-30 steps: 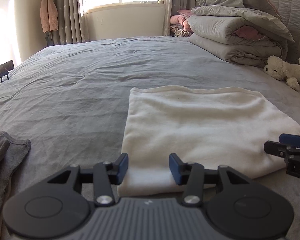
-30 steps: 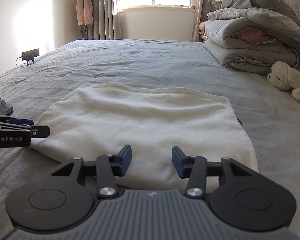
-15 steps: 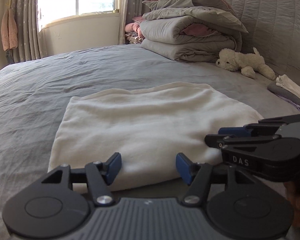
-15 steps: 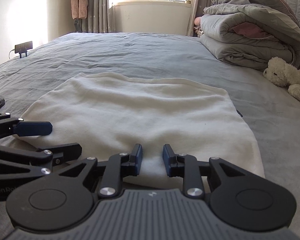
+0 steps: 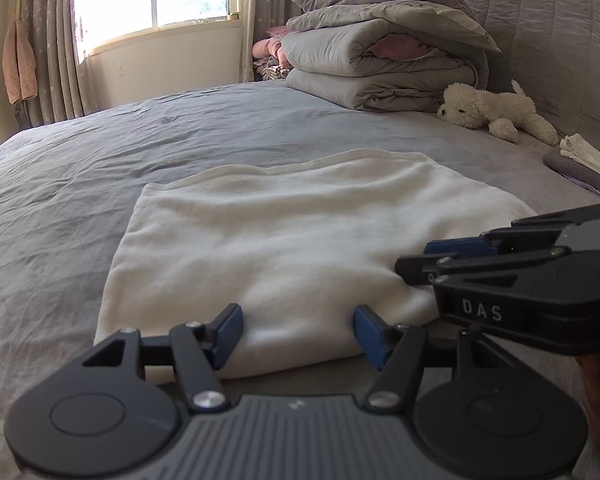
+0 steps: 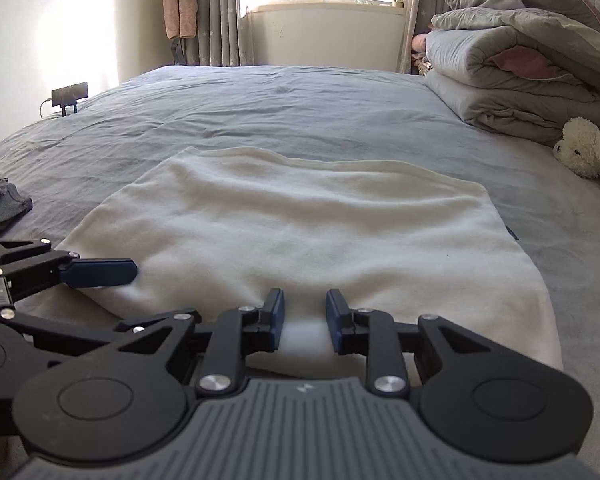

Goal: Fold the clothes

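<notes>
Lying flat near the middle of the grey bed [image 5: 100, 184], well short of the folded duvet stack [image 5: 380, 60]: a cream garment [image 5: 300, 232], already squared into a rectangle, near edge doubled and rounded. Could be part-folded and awaiting another fold, or finished and awaiting stacking; not settling that from here.

Hovering at that near edge, left gripper [image 5: 298, 334] with jaws spread wide, nothing between them, blue pads [image 5: 228, 332] either side of the rounded fold. Sitting just beside it, right gripper [image 6: 302, 318] with jaws narrowed around a small pinch of cream cloth, though a gap is showing and real contact is not clear; not telling whether clamped.

Looking soft, fleecy and thick, light for its size, likely sagging and slumping when lifted from one point. Probably best taken at the doubled near edge, both layers together, at two spread points. Risking only a top layer peeling away with a shallow bite.

Resting beyond the garment, by the stack: a plush toy [image 5: 496, 110].
</notes>
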Action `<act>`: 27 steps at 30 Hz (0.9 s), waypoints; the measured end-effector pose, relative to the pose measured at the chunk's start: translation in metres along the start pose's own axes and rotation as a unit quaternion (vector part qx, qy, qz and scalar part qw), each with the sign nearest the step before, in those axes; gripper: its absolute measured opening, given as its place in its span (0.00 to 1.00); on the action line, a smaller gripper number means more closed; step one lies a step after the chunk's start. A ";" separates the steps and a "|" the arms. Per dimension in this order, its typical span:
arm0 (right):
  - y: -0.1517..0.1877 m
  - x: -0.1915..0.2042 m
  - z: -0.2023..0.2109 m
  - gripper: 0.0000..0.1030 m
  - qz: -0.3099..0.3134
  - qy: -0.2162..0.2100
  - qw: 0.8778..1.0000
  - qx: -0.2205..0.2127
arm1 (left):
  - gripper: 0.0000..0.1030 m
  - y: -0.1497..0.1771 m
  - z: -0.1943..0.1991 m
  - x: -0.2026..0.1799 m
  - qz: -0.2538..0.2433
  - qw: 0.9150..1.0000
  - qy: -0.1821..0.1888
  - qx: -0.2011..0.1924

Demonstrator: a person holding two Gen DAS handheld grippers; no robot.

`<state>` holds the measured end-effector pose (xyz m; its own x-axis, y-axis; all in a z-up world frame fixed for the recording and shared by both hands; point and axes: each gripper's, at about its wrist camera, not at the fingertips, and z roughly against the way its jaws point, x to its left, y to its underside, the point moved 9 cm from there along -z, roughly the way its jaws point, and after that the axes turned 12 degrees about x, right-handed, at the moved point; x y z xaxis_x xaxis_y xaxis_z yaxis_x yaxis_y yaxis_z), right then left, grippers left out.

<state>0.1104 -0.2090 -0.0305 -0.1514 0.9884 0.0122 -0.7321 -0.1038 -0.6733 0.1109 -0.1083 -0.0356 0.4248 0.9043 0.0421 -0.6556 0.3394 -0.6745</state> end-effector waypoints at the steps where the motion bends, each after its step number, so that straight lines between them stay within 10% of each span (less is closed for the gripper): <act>1: 0.000 0.000 0.000 0.28 0.000 0.000 1.000 0.000 | 0.62 0.000 0.001 0.000 -0.003 1.000 -0.001 0.001; 17: 0.002 -0.002 0.002 0.27 0.003 -0.016 1.000 0.006 | 0.66 -0.006 0.003 0.053 0.071 0.995 0.053 0.042; 27: 0.002 0.001 0.002 0.28 0.015 -0.005 1.000 0.004 | 0.64 -0.003 -0.001 0.069 0.072 0.995 -0.005 0.062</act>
<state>0.1076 -0.2086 -0.0304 -0.1794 0.9838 -0.0012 -0.7319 -0.1343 -0.6681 0.1426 -0.0475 -0.0320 0.3152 0.9482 -0.0400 -0.7817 0.2356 -0.5774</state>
